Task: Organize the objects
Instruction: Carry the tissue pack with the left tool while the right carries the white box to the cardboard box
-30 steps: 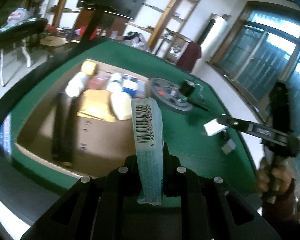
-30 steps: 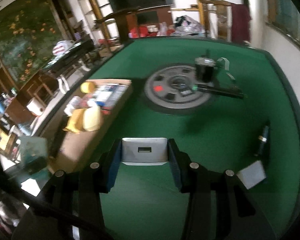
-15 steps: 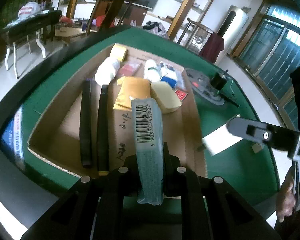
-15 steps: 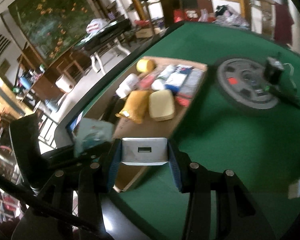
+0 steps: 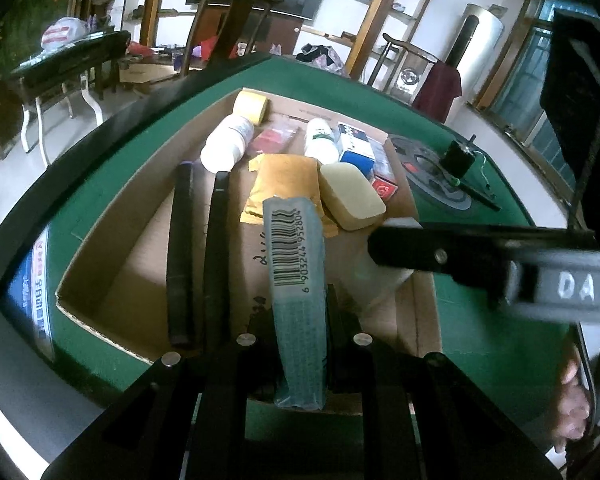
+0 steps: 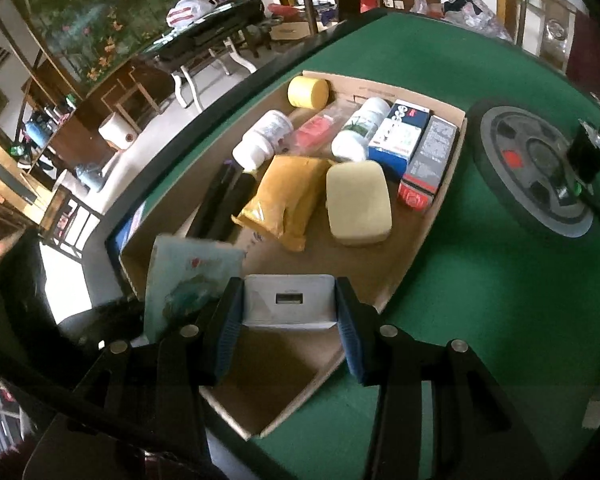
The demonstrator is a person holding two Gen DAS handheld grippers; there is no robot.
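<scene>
A shallow cardboard tray [image 5: 100, 264] [image 6: 424, 236] lies on the green table. My left gripper [image 5: 300, 316] is shut on a light blue packet with a barcode [image 5: 296, 264], held over the tray's near end; the packet also shows in the right wrist view [image 6: 188, 276]. My right gripper [image 6: 290, 312] is shut on a small white box [image 6: 290, 300] and hovers over the tray's near part, just right of the packet. In the left wrist view the right gripper's arm [image 5: 480, 256] crosses from the right.
The tray holds two black bars [image 5: 196, 248], a yellow pouch [image 6: 284, 196], a cream sponge block [image 6: 358, 202], white bottles [image 6: 264, 140], a yellow tape roll [image 6: 308, 92] and small boxes [image 6: 400, 136]. A grey weight disc [image 6: 536, 176] with a black motor [image 6: 588, 152] lies to the right.
Both grippers have moved left from the open table to over the tray, carrying the packet and the white box. The right gripper has come close beside the left one.
</scene>
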